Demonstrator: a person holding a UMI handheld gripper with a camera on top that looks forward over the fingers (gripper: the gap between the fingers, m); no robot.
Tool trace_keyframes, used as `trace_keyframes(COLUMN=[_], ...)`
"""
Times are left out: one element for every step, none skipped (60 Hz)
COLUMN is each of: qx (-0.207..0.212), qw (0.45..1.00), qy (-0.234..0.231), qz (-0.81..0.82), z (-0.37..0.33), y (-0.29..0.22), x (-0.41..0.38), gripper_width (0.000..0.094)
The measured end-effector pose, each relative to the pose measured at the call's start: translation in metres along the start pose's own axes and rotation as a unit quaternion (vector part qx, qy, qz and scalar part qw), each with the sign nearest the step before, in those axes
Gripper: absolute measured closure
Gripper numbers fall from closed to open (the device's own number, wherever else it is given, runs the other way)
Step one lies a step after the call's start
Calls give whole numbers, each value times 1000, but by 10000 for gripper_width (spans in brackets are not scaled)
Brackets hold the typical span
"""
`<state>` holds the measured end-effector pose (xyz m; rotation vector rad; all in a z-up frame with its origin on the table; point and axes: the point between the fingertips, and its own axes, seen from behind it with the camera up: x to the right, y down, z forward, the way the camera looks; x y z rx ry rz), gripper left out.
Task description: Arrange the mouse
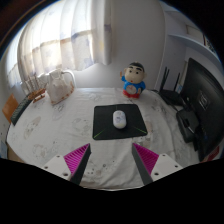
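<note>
Mouse (120, 119): small, white, rounded, lying near the middle of a dark mouse mat (119, 122) on a pale table (50, 135). It sits beyond the fingers, roughly centred between their lines, well apart from both.

Handling, as a judgement: likely light, with a rigid plastic shell and a smooth, curved top that could slip under the pads. The best hold is probably across its two long sides, low down where the flanks are flatter, not over the domed back. Squeezing the front risks pressing the buttons. The mat may drag along if the mouse is pushed rather than lifted.

Looks: oval, glossy, no cord that can be made out; finer detail too small to tell.

Gripper (112, 160): fingers spread wide, pink pads (77, 158) facing inward, nothing between them.

Around: a cartoon doll (133, 80) stands beyond the mat near the wall; a white bag-like bundle (60, 86) lies to the left by the curtain (60, 35); dark gear (190, 95) sits at the table's right side.
</note>
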<state>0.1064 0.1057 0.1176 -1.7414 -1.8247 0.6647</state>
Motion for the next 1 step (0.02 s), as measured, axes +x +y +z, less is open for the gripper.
trace_keyframes(qx=[1], qw=[1000], qy=[-1], qz=[-2], z=[0], y=[-1], x=[0], gripper_width=[79])
